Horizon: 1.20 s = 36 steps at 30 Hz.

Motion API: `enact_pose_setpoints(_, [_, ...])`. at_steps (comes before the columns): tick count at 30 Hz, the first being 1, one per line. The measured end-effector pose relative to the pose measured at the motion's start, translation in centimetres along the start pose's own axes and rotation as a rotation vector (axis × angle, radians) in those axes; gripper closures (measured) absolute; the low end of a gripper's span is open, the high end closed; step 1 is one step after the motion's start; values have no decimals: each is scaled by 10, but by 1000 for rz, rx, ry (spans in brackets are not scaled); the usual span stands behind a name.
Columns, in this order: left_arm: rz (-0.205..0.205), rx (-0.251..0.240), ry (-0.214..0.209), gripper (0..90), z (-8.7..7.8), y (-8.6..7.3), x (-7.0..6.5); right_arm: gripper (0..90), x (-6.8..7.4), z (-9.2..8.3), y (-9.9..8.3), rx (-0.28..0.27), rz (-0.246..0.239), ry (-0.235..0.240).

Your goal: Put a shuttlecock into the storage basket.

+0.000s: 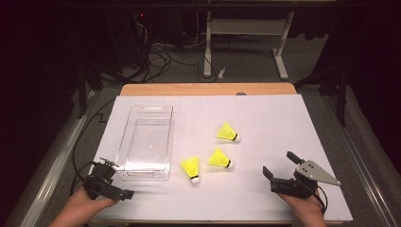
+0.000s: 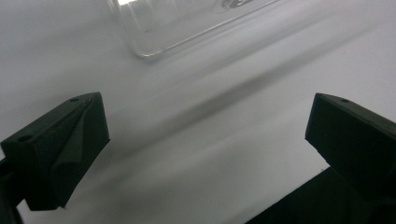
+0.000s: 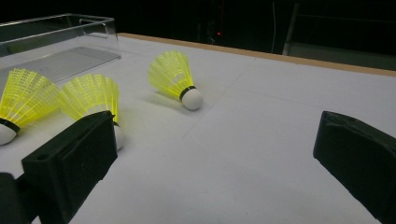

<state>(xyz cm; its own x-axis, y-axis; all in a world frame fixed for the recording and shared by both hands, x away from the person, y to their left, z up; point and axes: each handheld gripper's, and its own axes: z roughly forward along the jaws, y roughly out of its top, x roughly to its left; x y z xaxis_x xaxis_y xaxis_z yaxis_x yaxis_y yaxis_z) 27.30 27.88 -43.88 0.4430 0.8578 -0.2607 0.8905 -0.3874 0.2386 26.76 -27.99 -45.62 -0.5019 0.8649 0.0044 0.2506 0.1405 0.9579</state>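
Three yellow shuttlecocks with white cork tips lie on the white table point(image 1: 274, 113): one farthest back point(image 1: 228, 133), one in the middle point(image 1: 220, 159), one nearest the bin point(image 1: 191, 169). A clear plastic bin point(image 1: 146, 142) stands to their left with nothing in it. My left gripper point(image 1: 117, 178) is open just in front of the bin's near corner point(image 2: 154, 28); the left gripper view shows only table between its jaws point(image 2: 208, 112). My right gripper point(image 1: 281, 164) is open at the front right. It looks toward the shuttlecocks point(image 3: 175, 77) point(image 3: 91, 95) point(image 3: 25, 100), its jaws point(image 3: 217, 126) holding nothing.
A wooden table edge point(image 1: 208, 89) runs along the back. Beyond it are desk legs point(image 1: 207, 47) and cables on a dark floor. A person's hands point(image 1: 80, 208) come in at the bottom. The bin point(image 3: 56, 32) stands behind the shuttlecocks in the right gripper view.
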Motion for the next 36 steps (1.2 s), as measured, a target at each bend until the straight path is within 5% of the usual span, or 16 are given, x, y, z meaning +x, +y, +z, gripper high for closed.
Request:
enact_pose_setpoints(26, [75,249,25,8,-4,13,-6,2,3,0,0,2,-10,6])
enact_pose_setpoints(36, [86,278,15,8,2,15,-10,2,3,-1,-1,-1,-12,9])
